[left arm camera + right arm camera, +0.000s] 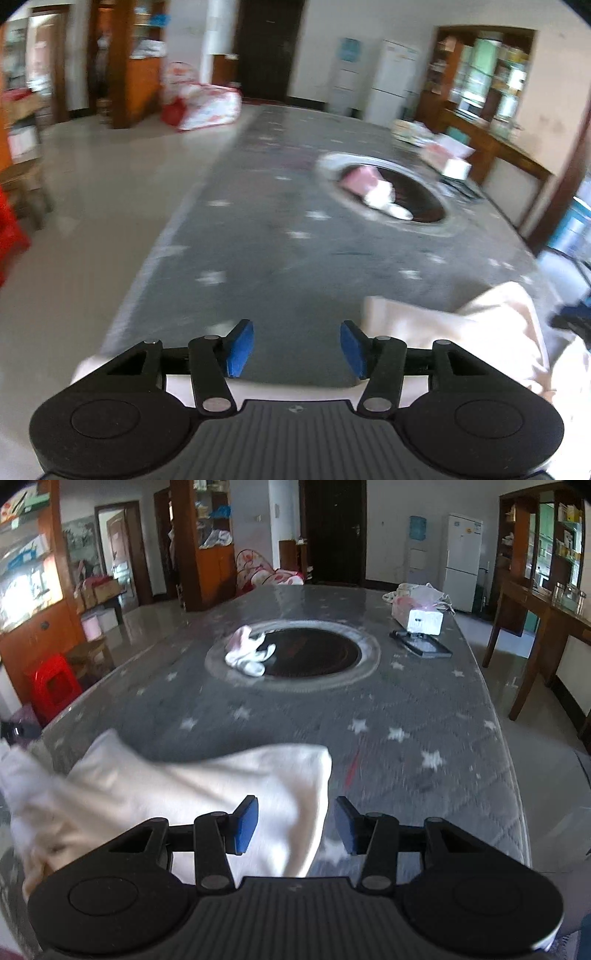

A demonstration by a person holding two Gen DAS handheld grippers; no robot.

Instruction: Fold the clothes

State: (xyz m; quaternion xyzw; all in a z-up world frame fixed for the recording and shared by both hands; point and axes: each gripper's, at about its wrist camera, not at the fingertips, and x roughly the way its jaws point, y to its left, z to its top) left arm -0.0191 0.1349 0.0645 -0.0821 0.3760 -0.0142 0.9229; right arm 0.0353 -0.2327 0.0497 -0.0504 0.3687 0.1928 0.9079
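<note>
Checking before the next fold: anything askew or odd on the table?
Yes: the cream garment lies rumpled, unfolded, at the near edge, and a small white cloth is bunched on the round inset's rim.

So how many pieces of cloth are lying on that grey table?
2 that I can tell: a cream garment at the near edge, and a small white-and-pink bundle at the rim of the dark round inset. The far corner's clutter may hide more.
</note>
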